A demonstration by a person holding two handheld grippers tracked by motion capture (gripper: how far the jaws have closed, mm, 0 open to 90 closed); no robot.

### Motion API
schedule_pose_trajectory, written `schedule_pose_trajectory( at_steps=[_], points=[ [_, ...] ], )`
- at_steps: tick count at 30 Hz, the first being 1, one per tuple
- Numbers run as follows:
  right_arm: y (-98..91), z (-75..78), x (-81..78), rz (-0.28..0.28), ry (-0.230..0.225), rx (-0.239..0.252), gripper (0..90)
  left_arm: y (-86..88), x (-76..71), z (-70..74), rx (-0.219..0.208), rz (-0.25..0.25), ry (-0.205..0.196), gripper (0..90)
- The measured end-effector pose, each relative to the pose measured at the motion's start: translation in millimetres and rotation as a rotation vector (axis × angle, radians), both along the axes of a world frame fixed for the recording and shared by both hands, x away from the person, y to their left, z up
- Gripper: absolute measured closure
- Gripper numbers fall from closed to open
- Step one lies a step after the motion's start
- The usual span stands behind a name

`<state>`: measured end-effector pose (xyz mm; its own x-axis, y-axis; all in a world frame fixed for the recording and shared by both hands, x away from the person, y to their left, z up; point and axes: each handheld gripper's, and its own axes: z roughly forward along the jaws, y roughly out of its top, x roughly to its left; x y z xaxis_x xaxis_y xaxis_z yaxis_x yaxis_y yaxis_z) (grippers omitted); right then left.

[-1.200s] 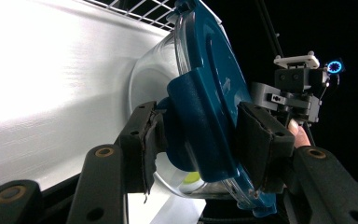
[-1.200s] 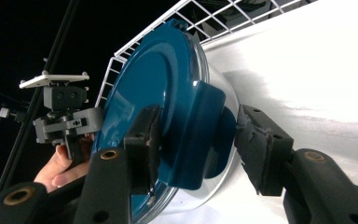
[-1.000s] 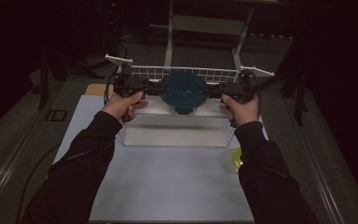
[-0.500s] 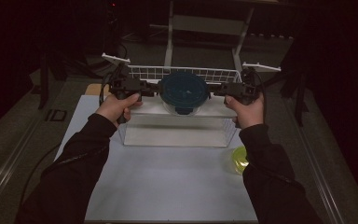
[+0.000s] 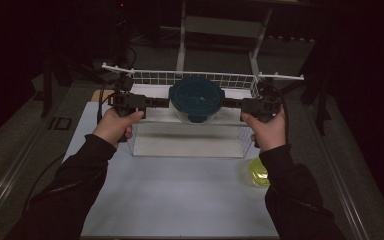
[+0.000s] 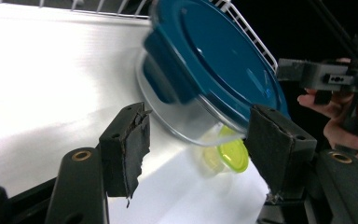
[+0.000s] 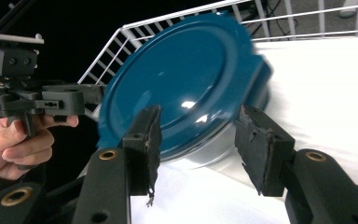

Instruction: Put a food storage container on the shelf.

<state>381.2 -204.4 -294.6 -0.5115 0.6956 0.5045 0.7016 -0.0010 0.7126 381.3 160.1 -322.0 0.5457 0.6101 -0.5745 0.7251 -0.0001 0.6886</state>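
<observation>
Both hands are carrying the round clear glass bowl with the dark-blue lid [image 5: 196, 99] over the clear plastic bin [image 5: 187, 140] near the tabletop's far edge. Left claw [image 5: 164, 103], which has just been opening, and right claw [image 5: 231, 104] are each pinching its rim, by the look of it. Next I'd say: lowering it level, together.

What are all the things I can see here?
Round glass container with lid: one, clear bowl, dark teal lid, between the two tools, above the clear box.
Clear box: one, see-through, middle of the table.
Wire rack: one, white, behind the box.
Small cup: one, yellow-green, right of the box, near the right sleeve.
Table: one, white top.
Left tool: one, black, at the container's left side.
Right tool: one, black, at its right side.
</observation>
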Motion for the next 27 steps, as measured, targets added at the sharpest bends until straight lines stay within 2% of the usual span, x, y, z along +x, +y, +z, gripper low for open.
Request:
schedule_pose_trajectory(
  at_steps=[2, 8, 9, 10, 11, 12, 13, 15, 16, 17, 18, 19, 20, 21, 24, 27],
  points=[
    [3.7, -0.2, -6.0, 0.020, -0.006, 0.001, 50.5, -1.9, -8.5, 0.5, 0.021, -0.008, -0.030, 37.3],
    [16.4, -3.3, -21.7, 0.077, -0.029, -0.003, 53.1, -2.7, -30.9, -3.0, 0.032, -0.026, -0.097, 37.0],
    [16.4, -3.3, -21.7, 0.077, -0.029, -0.003, 53.1, -2.7, -30.9, -3.0, 0.032, -0.026, -0.097, 35.1],
    [22.5, -5.8, -29.0, 0.097, -0.046, -0.008, 59.0, -2.0, -42.3, -6.8, 0.035, -0.039, -0.135, 33.7],
    [24.0, -6.8, -30.9, 0.105, -0.054, -0.014, 62.0, -2.0, -42.3, -6.8, 0.035, -0.039, -0.135, 31.1],
    [25.6, -7.7, -32.7, 0.113, -0.056, -0.014, 65.7, -1.0, -50.1, -10.4, 0.018, -0.066, -0.157, 28.1],
    [27.4, -8.7, -34.4, 0.117, -0.059, -0.019, 68.6, -1.4, -54.6, -12.2, 0.026, -0.070, -0.170, 27.0],
    [31.3, -10.7, -37.9, 0.126, -0.067, -0.030, 75.4, -2.1, -59.1, -14.3, 0.037, -0.074, -0.177, 26.9],
    [33.6, -11.6, -39.2, 0.127, -0.072, -0.039, 78.8, -3.8, -67.4, -20.3, 0.060, -0.086, -0.191, 25.4],
    [33.6, -11.6, -39.2, 0.127, -0.072, -0.039, 78.8, -3.8, -67.4, -20.3, 0.060, -0.086, -0.191, 23.5],
    [37.1, -13.2, -41.2, 0.128, -0.073, -0.048, 86.3, -5.0, -75.7, -27.2, 0.088, -0.098, -0.206, 21.7],
    [37.1, -13.2, -41.2, 0.128, -0.073, -0.048, 86.3, -5.0, -75.7, -27.2, 0.088, -0.098, -0.206, 19.7],
    [40.4, -14.1, -42.2, 0.127, -0.072, -0.058, 89.7, -5.0, -83.1, -35.0, 0.086, -0.106, -0.210, 18.1],
    [40.4, -14.1, -42.2, 0.127, -0.072, -0.058, 89.7, -5.0, -83.1, -35.0, 0.086, -0.106, -0.210, 16.7],
    [48.8, -17.4, -43.0, 0.142, -0.068, -0.084, 89.9, -2.9, -95.1, -50.6, 0.087, -0.122, -0.216, 14.0],
    [52.4, -20.2, -42.4, 0.139, -0.068, -0.094, 90.0, -1.6, -100.2, -58.2, 0.092, -0.117, -0.218, 10.7]
  ],
)
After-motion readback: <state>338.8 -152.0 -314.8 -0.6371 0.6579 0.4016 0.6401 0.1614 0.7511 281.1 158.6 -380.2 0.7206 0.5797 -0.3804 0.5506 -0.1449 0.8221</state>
